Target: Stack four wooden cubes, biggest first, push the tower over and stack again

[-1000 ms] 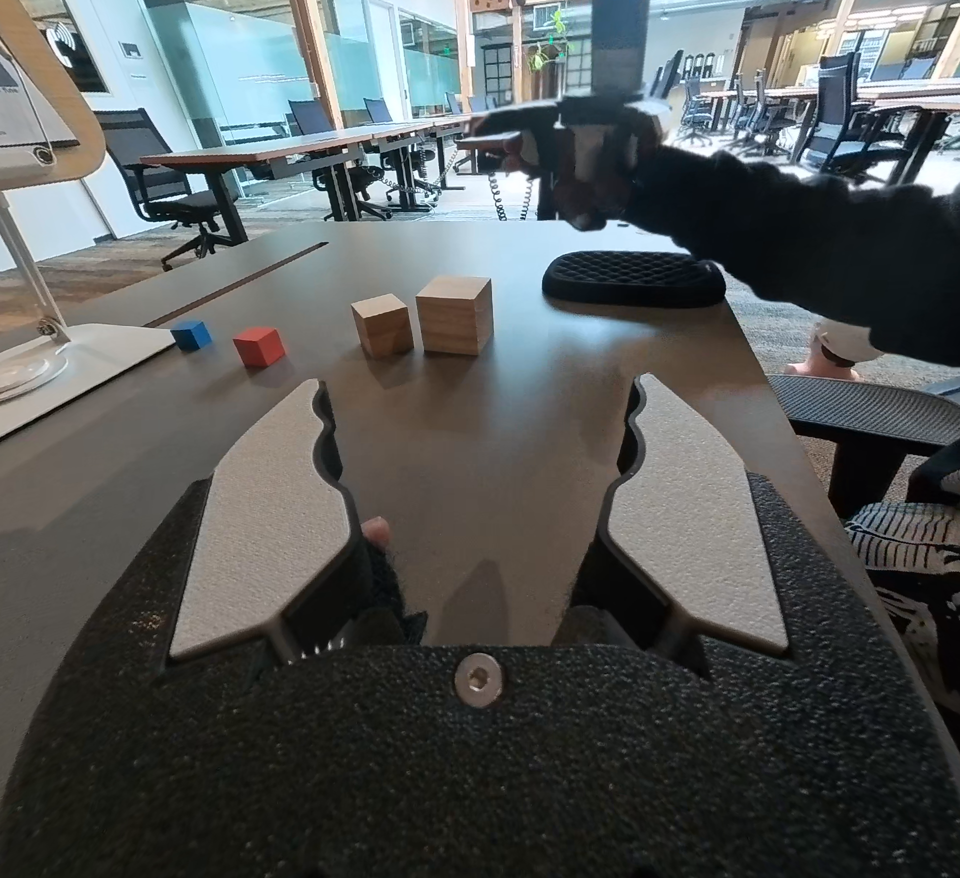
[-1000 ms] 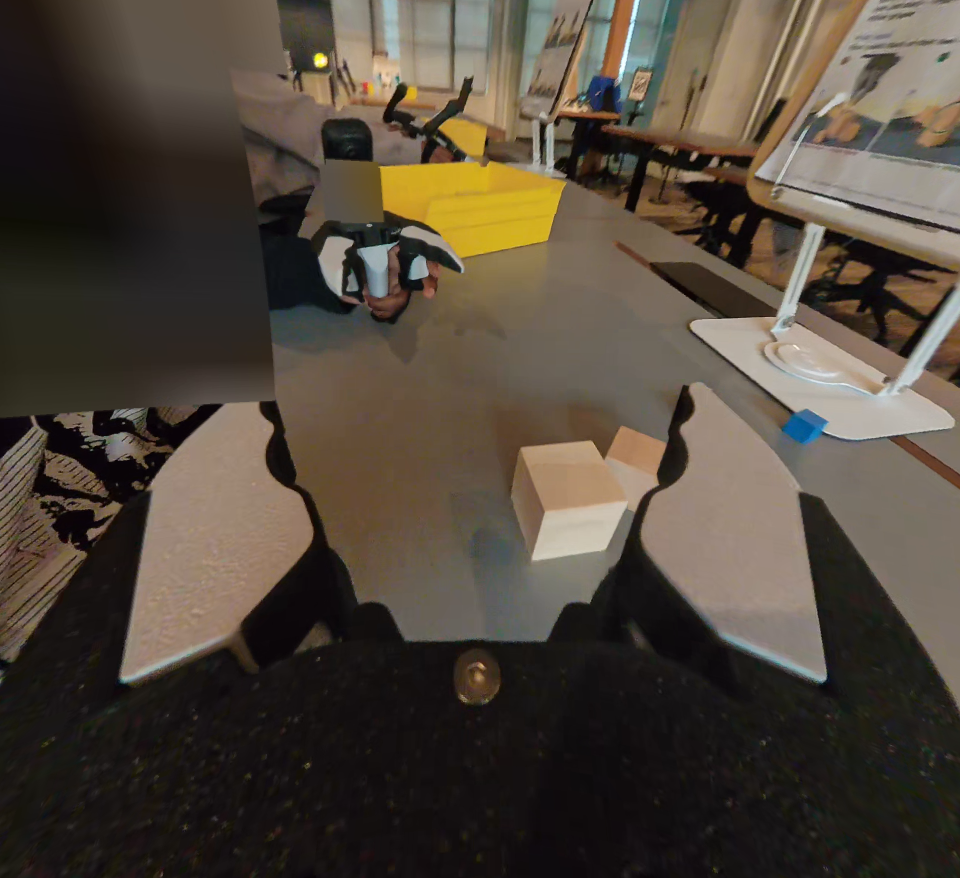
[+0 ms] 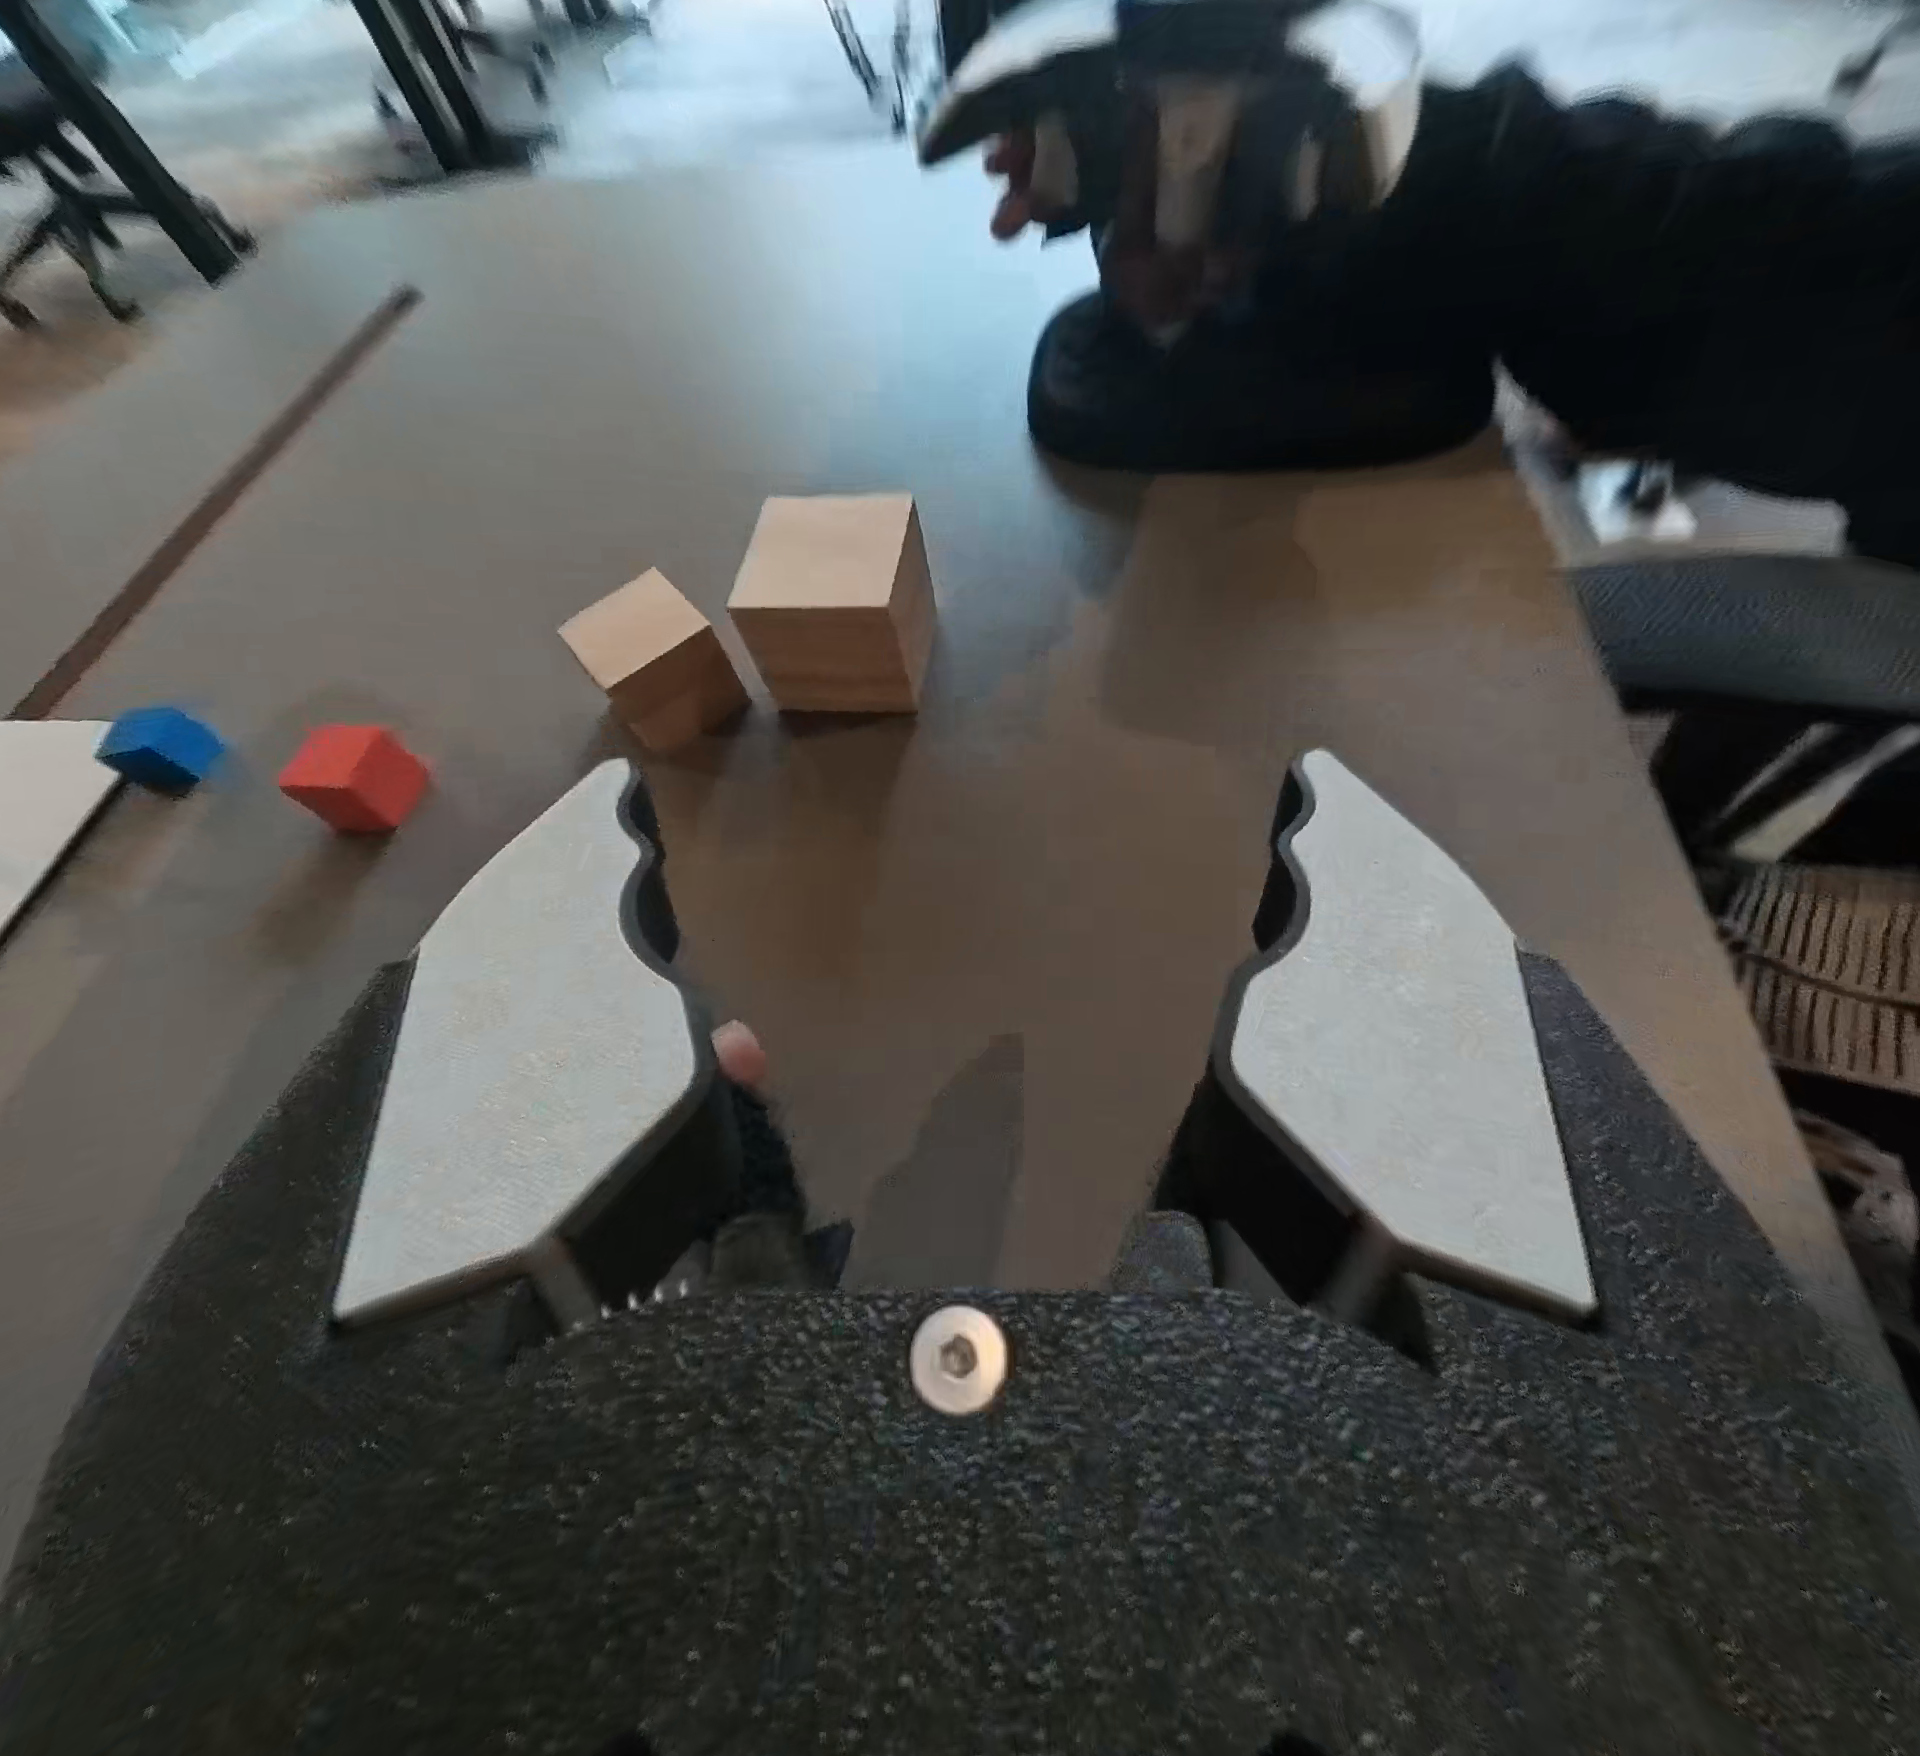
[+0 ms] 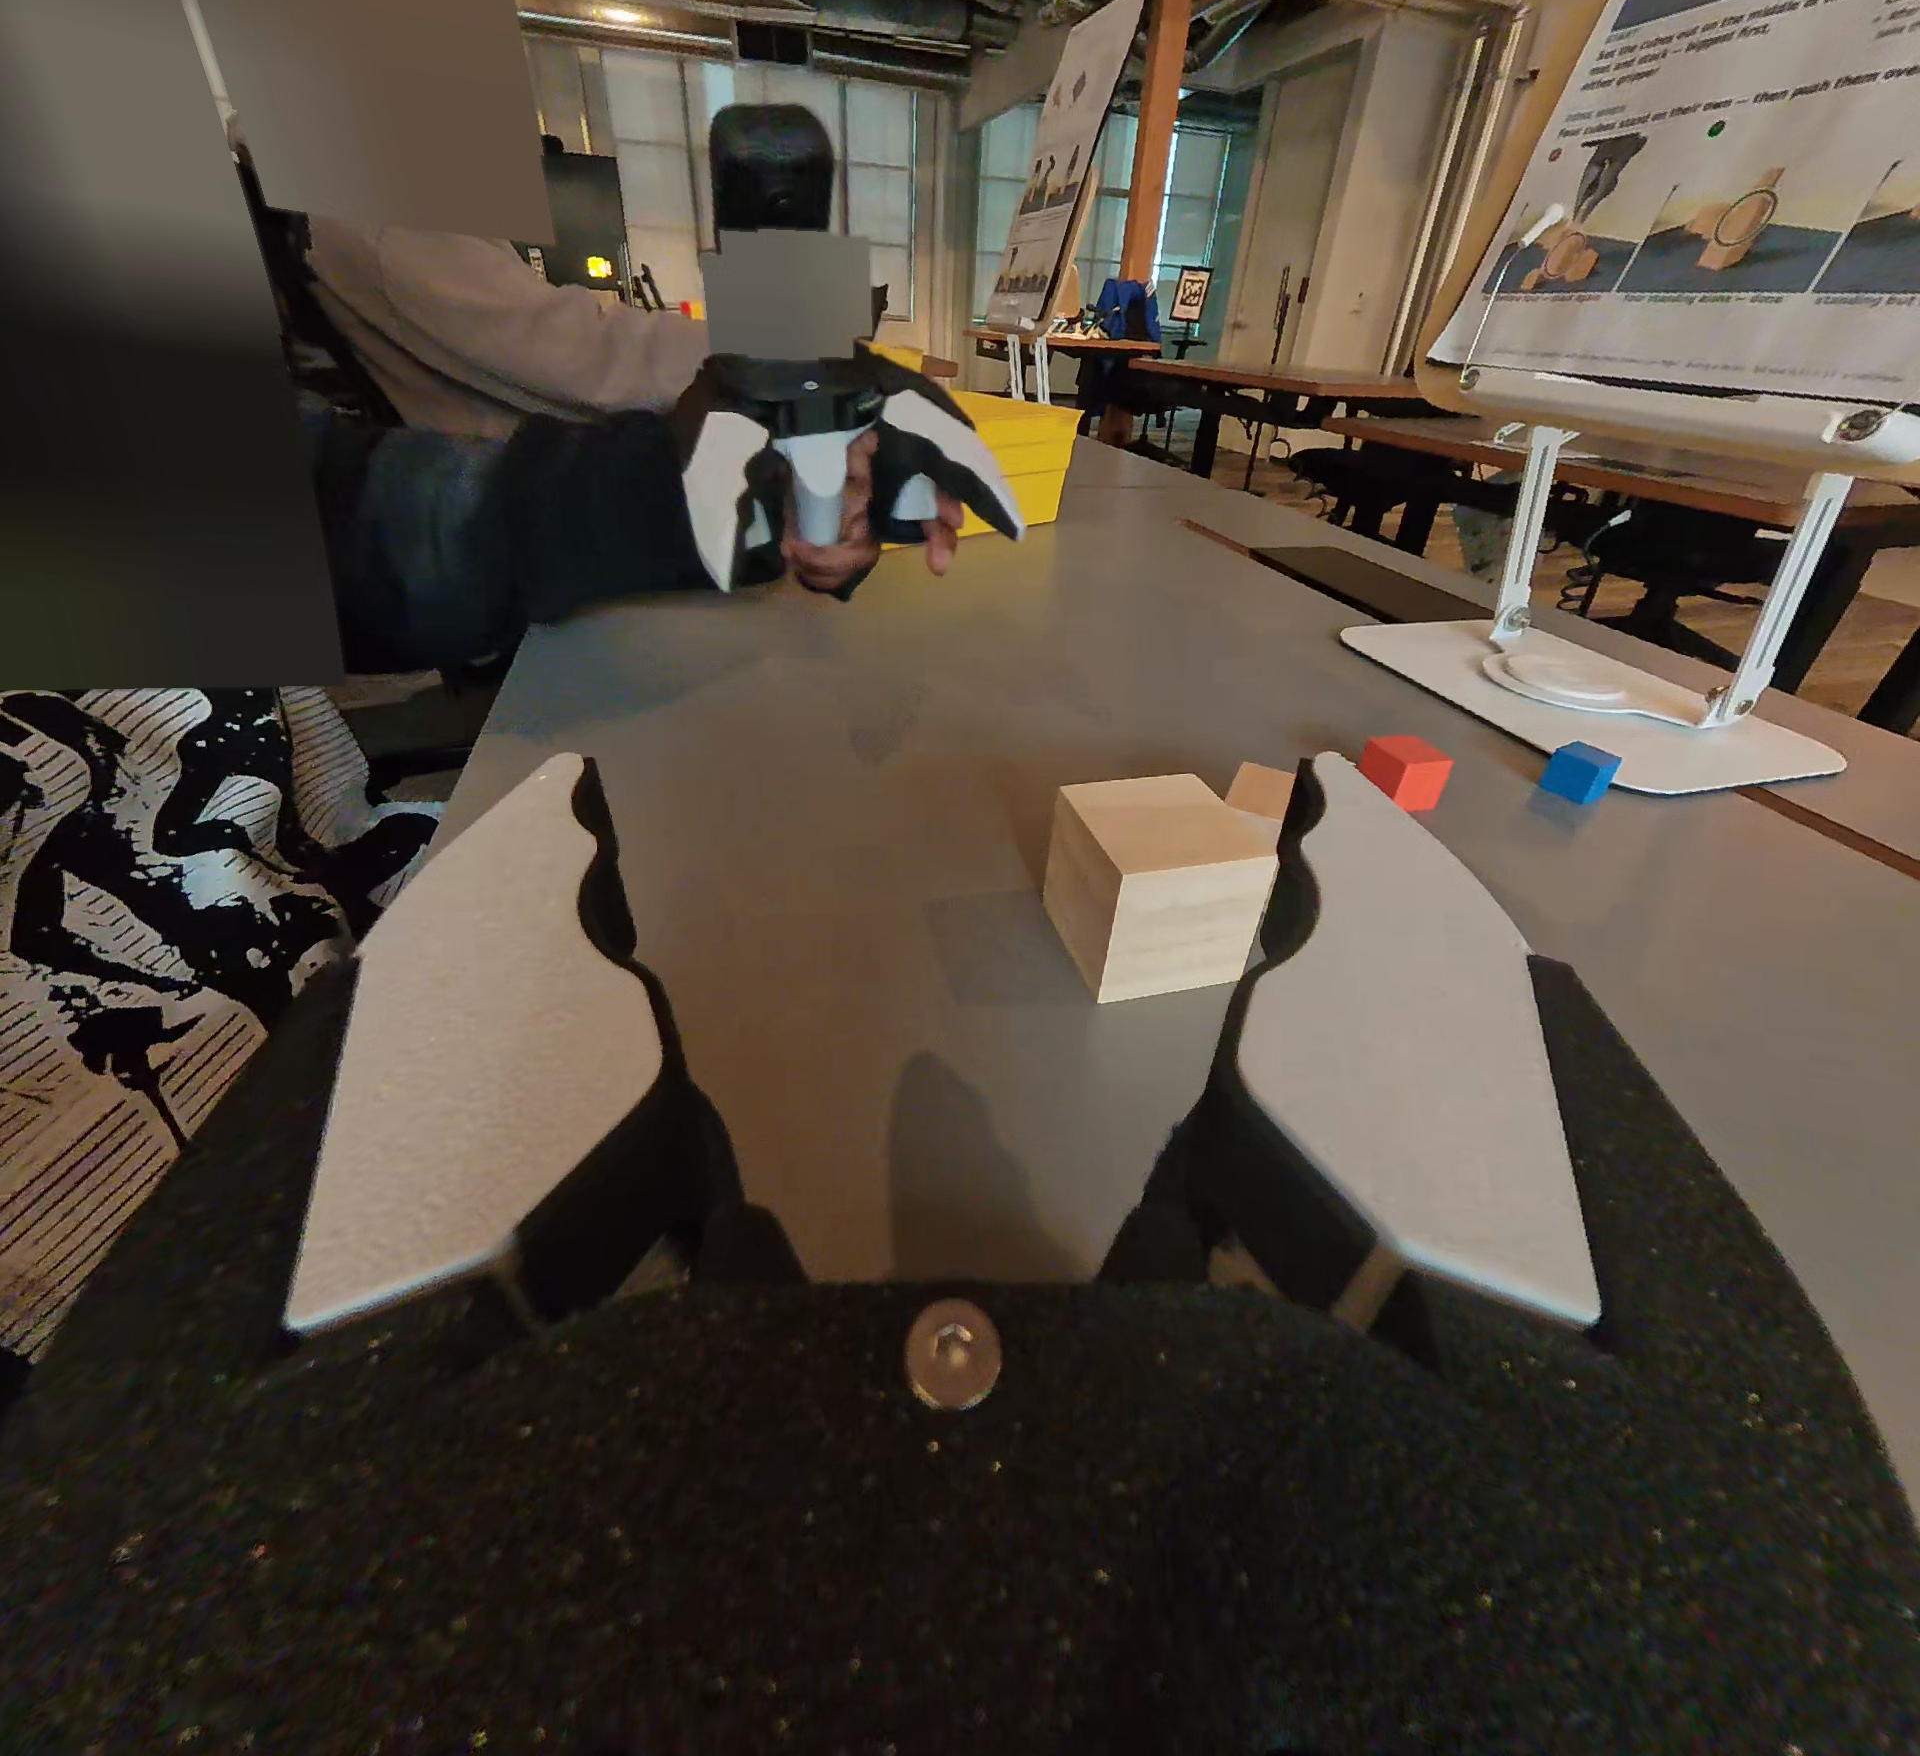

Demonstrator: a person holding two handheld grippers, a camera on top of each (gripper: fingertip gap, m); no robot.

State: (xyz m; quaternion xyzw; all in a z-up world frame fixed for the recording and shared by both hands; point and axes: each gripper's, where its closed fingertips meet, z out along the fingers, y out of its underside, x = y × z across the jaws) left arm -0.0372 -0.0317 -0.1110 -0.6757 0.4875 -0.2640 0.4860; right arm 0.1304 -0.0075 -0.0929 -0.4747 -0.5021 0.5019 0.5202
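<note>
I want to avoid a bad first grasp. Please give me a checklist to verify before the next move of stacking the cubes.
1. Right gripper open, holding nothing: ok.
2. Left gripper open, holding nothing: ok.
3. Biggest wooden cube flat on the table, nothing on top: ok.
4. Medium wooden cube apart from the biggest one: cannot tell; they sit very close.
5. Red cube and blue cube in sight on the table: ok.
6. Biggest cube centred between the right gripper's fingers: not ok; it sits close to one finger.
</note>
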